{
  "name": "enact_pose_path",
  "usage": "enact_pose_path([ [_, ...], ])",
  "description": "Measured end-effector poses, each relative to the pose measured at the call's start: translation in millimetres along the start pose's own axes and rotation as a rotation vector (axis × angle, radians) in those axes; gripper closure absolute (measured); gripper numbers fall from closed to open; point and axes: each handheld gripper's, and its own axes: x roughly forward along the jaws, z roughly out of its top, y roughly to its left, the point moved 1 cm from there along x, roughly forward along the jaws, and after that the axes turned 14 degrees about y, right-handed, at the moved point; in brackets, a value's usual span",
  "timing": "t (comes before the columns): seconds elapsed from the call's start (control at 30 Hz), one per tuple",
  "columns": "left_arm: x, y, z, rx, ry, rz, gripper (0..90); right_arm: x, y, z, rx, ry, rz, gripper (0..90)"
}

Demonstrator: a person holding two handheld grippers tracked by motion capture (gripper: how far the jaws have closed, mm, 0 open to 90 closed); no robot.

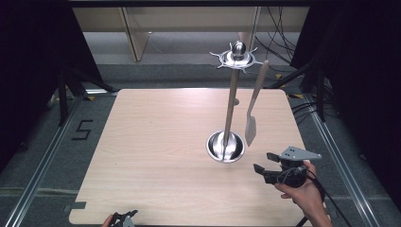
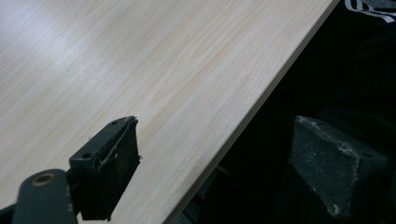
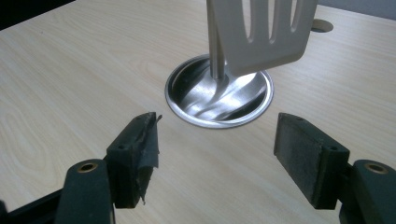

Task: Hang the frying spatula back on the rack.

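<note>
Spatula [image 3: 261, 32] handle cut off at 12 o'clock in the right gripper view. Right gripper [image 3: 217, 156] jaws wide, empty, facing the stand [image 3: 219, 93]. Left gripper [image 2: 224, 172] jaws wide, empty, over the table [image 2: 140, 70] edge.

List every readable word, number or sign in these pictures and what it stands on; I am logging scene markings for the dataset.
"5": a dark numeral marked on the grey floor left of the table, high view.
White print on a dark surface at the top right corner of the left gripper view: cut off, unreadable.
No lettering shows on the utensil stand, the hanging spatula or the right hand-held gripper.
</note>
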Motion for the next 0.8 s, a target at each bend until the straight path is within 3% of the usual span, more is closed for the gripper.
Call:
enact_pose_path([
  [0.03,0.1,0.1,0.0,0.0,0.0,0.0,14.9,0.0,0.0,0.0,0.0,0.0,0.0,31.7],
  [0.07,2.2,-0.8,0.0,-0.03,-0.021,0.0,14.9,1.0,2.7,-2.0,0.02,0.005,0.012,31.6],
  [0.13,1.8,0.8,-0.5,-0.017,-0.004,-0.003,14.9,1.0,1.6,-2.6,0.003,0.006,0.007,31.7],
  [0.17,1.0,2.3,-1.2,-0.005,0.008,0.005,14.9,1.5,3.3,-4.3,0.018,0.009,0.004,31.6],
  [0.43,2.1,1.5,-0.8,-0.017,0.001,0.012,14.9,6.8,3.8,-17.8,0.038,0.038,0.019,31.5],
  [0.47,2.1,1.6,-0.8,-0.016,0.001,0.012,14.9,8.4,1.5,-19.1,0.008,0.026,0.018,31.5],
  [0.5,2.1,1.5,-0.7,-0.016,0.001,0.012,14.9,7.6,4.3,-21.6,0.042,0.045,0.031,31.5],
  [0.6,1.6,1.7,-0.8,0.0,0.007,-0.005,14.9,8.0,3.0,-25.2,0.022,0.04,0.019,31.4],
  [0.63,1.6,1.5,-0.7,-0.003,0.007,-0.005,14.9,8.5,5.7,-30.7,0.053,0.041,0.034,31.4],
  [0.73,1.7,1.6,-0.8,-0.002,0.008,-0.004,14.9,9.7,4.4,-37.0,0.023,0.05,0.029,31.3],
  [0.8,1.7,1.5,-0.7,-0.002,0.007,-0.003,14.9,11.1,8.4,-41.3,0.049,0.053,0.046,30.9],
])
